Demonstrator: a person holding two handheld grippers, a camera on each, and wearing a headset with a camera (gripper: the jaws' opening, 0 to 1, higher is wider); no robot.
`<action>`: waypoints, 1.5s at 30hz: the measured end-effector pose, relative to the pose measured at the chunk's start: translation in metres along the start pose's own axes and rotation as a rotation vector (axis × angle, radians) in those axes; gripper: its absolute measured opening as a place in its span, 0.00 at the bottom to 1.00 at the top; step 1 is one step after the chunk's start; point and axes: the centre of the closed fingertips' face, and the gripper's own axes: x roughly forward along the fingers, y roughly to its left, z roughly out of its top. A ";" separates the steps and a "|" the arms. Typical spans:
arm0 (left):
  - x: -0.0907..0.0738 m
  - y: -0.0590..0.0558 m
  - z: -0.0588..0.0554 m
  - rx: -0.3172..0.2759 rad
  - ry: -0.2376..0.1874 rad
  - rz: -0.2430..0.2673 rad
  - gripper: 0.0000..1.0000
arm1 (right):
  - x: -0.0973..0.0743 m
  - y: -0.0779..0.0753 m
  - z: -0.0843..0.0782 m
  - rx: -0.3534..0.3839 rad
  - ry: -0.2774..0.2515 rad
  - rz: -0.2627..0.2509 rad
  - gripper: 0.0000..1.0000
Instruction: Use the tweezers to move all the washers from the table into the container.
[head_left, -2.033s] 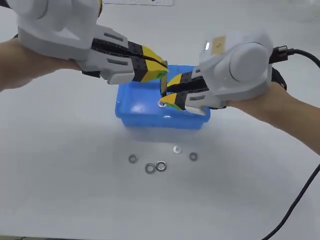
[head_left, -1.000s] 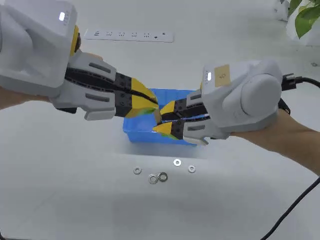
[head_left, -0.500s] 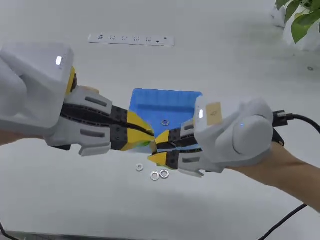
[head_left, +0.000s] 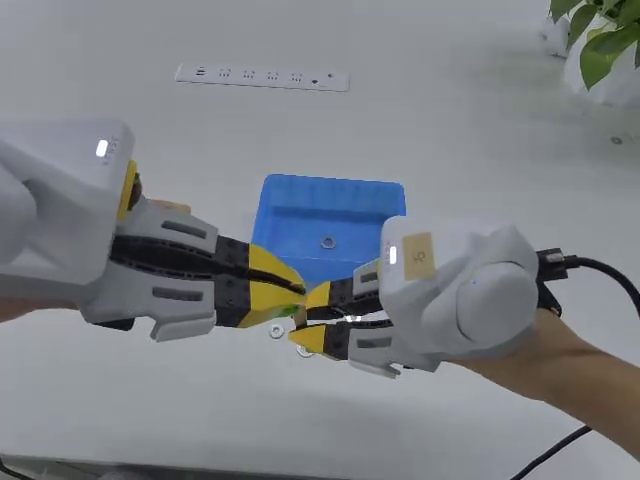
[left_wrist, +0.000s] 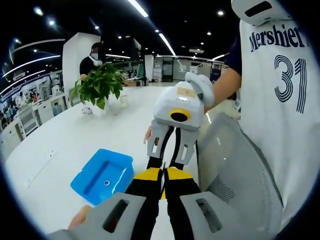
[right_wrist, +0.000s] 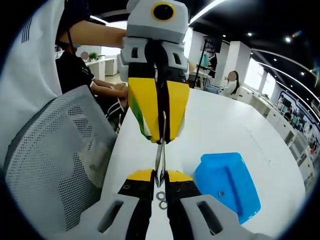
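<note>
My left gripper (head_left: 297, 297) and right gripper (head_left: 305, 325) meet tip to tip just in front of the blue container (head_left: 300, 205). Thin metal tweezers (right_wrist: 160, 150) run between them. In the right gripper view the right gripper (right_wrist: 160, 176) is shut on their lower part, and the left gripper (right_wrist: 161, 136) is shut on their upper end. One washer (head_left: 327, 242) lies inside the container. Loose washers (right_wrist: 161, 196) sit on the table right under the tweezers; one washer (head_left: 277, 331) shows beside the jaws in the head view, the others are hidden.
A white power strip (head_left: 262, 76) lies at the table's far side and a potted plant (head_left: 600, 40) stands at the far right. The right gripper's black cable (head_left: 590, 270) trails off to the right. A mesh chair (right_wrist: 65, 150) stands beside the table.
Both grippers have come back from over the container toward me and down onto the loose washers. The container with its one washer is uncovered now, and the camera has shifted.
</note>
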 end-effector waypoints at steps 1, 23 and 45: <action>0.000 0.000 0.000 0.004 0.000 0.002 0.06 | 0.000 0.001 0.000 -0.002 0.002 0.004 0.09; 0.016 0.001 -0.024 0.019 0.047 -0.028 0.05 | 0.010 0.006 -0.028 0.009 0.045 0.005 0.10; 0.021 0.015 -0.042 0.000 0.099 -0.039 0.05 | 0.026 -0.001 -0.042 0.028 0.055 0.027 0.12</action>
